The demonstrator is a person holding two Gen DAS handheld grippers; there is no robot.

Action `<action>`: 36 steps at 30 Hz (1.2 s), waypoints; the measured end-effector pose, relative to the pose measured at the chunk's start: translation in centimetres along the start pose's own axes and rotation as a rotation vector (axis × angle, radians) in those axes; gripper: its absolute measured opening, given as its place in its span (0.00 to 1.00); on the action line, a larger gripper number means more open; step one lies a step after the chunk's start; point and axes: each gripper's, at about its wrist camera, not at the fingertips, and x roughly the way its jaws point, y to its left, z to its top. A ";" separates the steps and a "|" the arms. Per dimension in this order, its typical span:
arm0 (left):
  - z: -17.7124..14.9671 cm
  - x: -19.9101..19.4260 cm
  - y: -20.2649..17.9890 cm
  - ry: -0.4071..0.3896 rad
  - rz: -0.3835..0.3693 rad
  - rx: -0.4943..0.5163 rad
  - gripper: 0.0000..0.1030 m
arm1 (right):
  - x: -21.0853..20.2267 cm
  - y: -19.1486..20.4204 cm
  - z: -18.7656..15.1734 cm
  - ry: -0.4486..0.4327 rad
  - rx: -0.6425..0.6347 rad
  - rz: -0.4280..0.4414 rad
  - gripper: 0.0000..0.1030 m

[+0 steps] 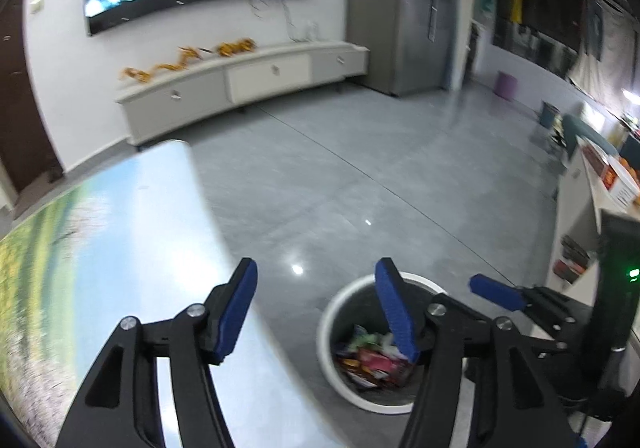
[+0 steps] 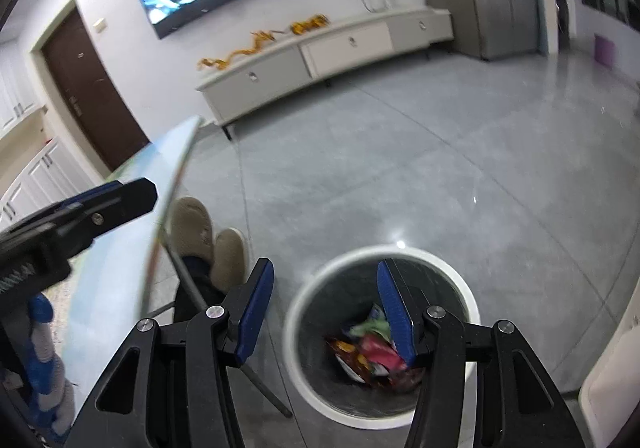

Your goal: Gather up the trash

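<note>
Nearest, both hand-held grippers stood open and empty, nothing between their blue pads. The left hand-held gripper (image 1: 316,308) hung over the near right edge of the desk (image 1: 120,232), a top printed with a sky-and-meadow picture, its right finger reaching out past that edge. The right hand-held gripper (image 2: 326,306) hung off the desk altogether, over the floor.

Just beyond and below the fingers sat the round white-rimmed, grey-walled waste bin (image 2: 304,312), on the grey tiled floor (image 2: 400,176) to the right of the desk's edge. The trash, a heap of crumpled coloured wrappers (image 2: 372,348), lay at its bottom with no clear long axis. From either hand-held gripper it lay forward and down, slightly right; the right one looked the nearer. No loose trash showed on the visible desk, so I judge the next pick lay elsewhere.
</note>
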 end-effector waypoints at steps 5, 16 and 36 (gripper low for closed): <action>-1.4 -3.1 4.1 -0.065 0.084 -0.048 0.64 | -1.7 4.7 0.3 -0.044 -0.087 0.035 0.54; -4.1 -8.9 11.7 -0.158 0.244 -0.156 0.65 | -3.4 12.7 -0.2 -0.093 -0.218 0.065 0.67; -7.6 -13.6 16.4 -0.230 0.358 -0.215 0.80 | -5.2 18.3 -2.2 -0.139 -0.319 0.015 0.91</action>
